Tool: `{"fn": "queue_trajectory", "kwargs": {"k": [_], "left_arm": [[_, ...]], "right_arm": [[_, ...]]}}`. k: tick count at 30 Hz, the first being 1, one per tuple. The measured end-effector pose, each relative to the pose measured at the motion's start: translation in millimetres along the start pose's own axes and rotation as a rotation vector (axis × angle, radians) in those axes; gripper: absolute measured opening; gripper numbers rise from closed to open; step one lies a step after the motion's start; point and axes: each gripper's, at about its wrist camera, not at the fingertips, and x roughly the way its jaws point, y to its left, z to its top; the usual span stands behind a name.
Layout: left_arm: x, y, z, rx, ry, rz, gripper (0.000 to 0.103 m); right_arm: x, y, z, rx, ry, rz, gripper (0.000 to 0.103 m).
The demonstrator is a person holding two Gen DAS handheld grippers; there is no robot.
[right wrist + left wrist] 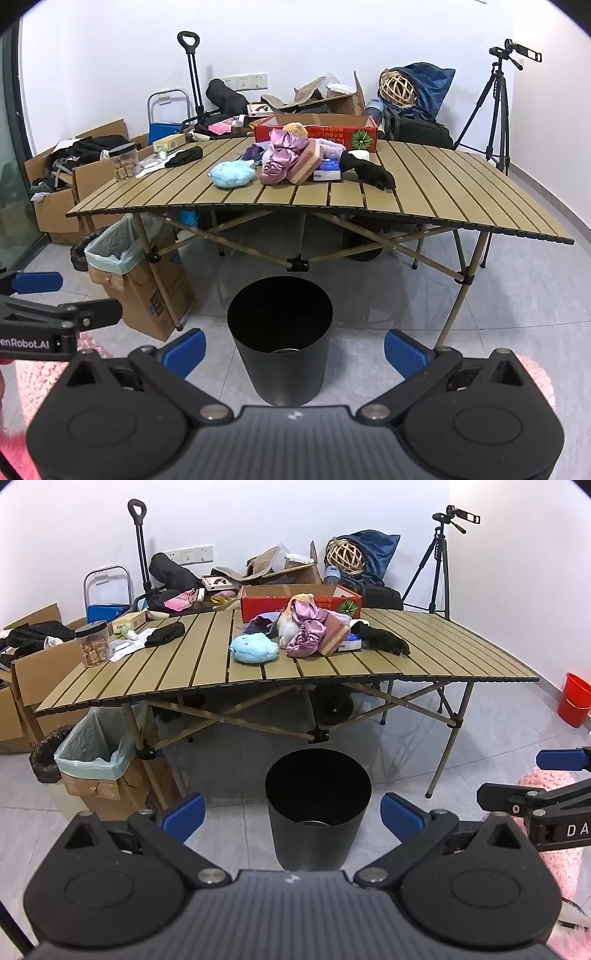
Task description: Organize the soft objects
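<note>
Progress, my read: basically at start. Soft stuff all on the slatted table (424, 653), none gripped. Black bin (317, 805) on the floor in front of the table looks like the drop target; only a dim metallic glint at its bottom, no fabric visible inside.

L→R on the tabletop:
- clear jar (92, 642), black lid, rigid plastic, lumpy tan contents. Not soft, skip.
- black glove/cloth (166, 633), limp, matte, lying flat.
- blue plush (254, 648), fuzzy, rounded blob, near the front edge. Easiest first pick imo.
- pink satin cloth (308, 629), shiny, crumpled, piled over a white/yellow plush and a tan block-shaped thing. Tangled, may drag neighbours.
- black glove (384, 638) far R, dark fleece-ish, draped over a small blue/white box.
- red carton (301, 602) behind the pile, stiff cardboard, open top.

Tongs: left gripper (291, 814) jaws wide, nothing between but a view of the bin. Right gripper (293, 349) same, wide & empty. Both hang well short of the table, angled down.

Left to do: everything.
</note>
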Motion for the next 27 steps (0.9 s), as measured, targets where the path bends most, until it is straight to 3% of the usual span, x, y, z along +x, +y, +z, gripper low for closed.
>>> {"fn": "queue_trajectory", "kwargs": {"k": [27], "left_arm": [[-1.0, -1.7, -0.1, 0.011, -0.007, 0.003, 0.103]], "right_arm": [[-1.6, -0.6, -0.7, -0.002, -0.006, -0.001, 0.103]]}}
